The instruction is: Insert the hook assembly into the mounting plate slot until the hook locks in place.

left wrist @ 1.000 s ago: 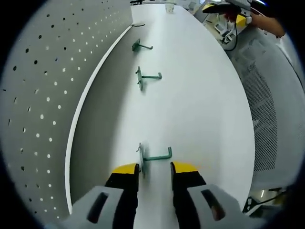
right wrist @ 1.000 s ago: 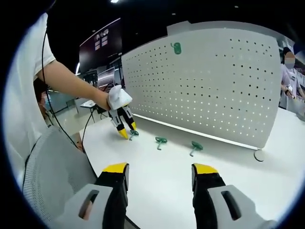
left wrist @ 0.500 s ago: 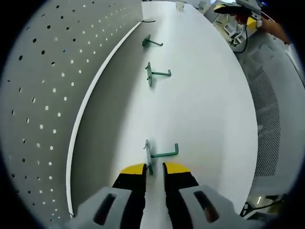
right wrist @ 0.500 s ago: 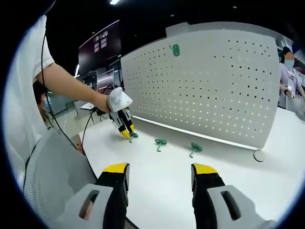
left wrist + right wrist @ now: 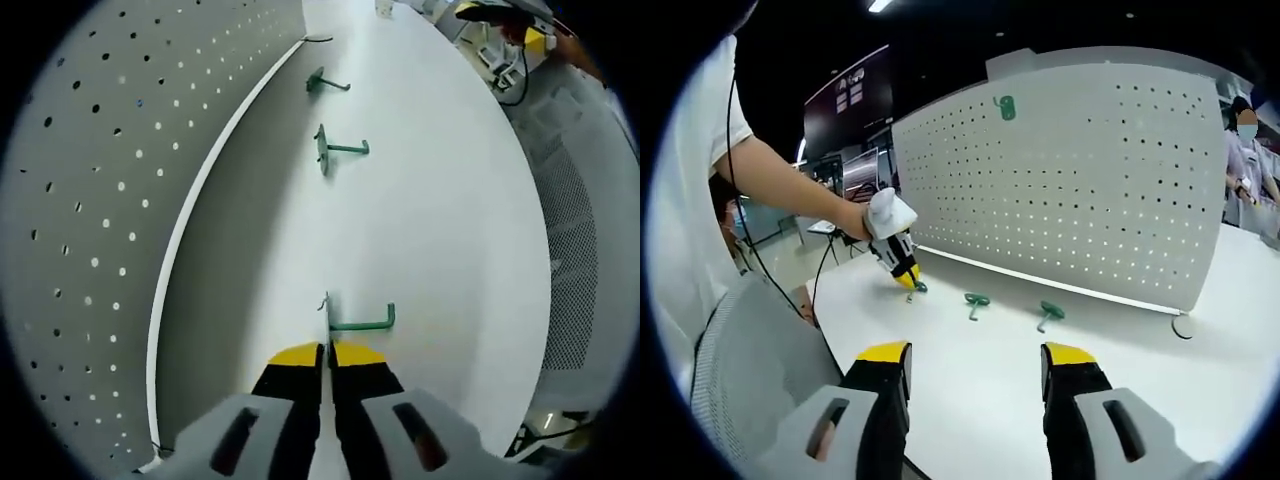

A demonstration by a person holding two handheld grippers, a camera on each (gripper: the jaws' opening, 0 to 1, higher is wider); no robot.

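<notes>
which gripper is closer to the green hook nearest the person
Left. The left gripper has its jaws closed on that hook's flat plate, on the white table. The right gripper hangs open well back from it, with bare table between.

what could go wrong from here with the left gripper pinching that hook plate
The left gripper has shut on only the thin edge of the nearest hook's plate, so the hook may twist or slip when lifted. Two more hooks lie close along the pegboard; a wide swing might knock them. The right gripper hangs open, away from the hooks, so it gives no support if the grip fails.
</notes>
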